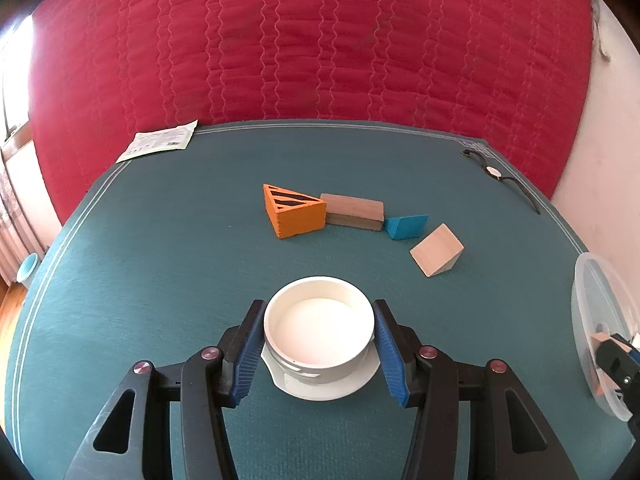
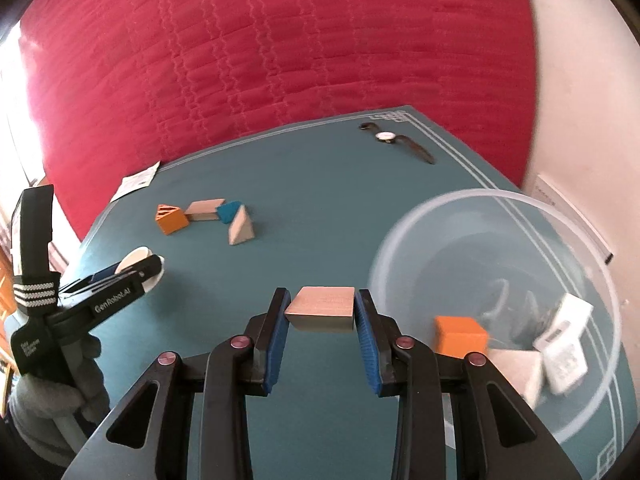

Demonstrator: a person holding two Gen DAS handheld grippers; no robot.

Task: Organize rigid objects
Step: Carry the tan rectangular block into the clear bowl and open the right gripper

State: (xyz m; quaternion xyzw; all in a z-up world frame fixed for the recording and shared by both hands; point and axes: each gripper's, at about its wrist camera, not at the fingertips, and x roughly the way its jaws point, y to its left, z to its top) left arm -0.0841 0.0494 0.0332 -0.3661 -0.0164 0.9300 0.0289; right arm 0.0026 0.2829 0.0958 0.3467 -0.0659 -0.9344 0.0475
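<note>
My left gripper [image 1: 319, 306] is shut on a round white cup [image 1: 319, 330], its blue pads against both sides; a white dish shows under the cup. Farther out on the teal mat lie an orange triangle block [image 1: 294, 212], a brown wooden bar [image 1: 354, 210], a blue wedge [image 1: 406, 227] and a pale wooden prism [image 1: 436, 250]. My right gripper [image 2: 322, 300] is shut on a pale wooden block [image 2: 322, 308], held above the mat just left of a clear plastic bowl [image 2: 480, 194]. In the bowl lie an orange cube [image 2: 460, 334], a pale wooden piece [image 2: 516, 368] and white pieces [image 2: 564, 340].
A wristwatch [image 2: 386, 136] lies at the mat's far right corner and a paper leaflet [image 1: 160, 142] at the far left. A red quilted cover [image 1: 320, 40] rises behind the table. A gloved hand [image 2: 60, 392] holds the left gripper [image 2: 136, 270] at the table's left edge.
</note>
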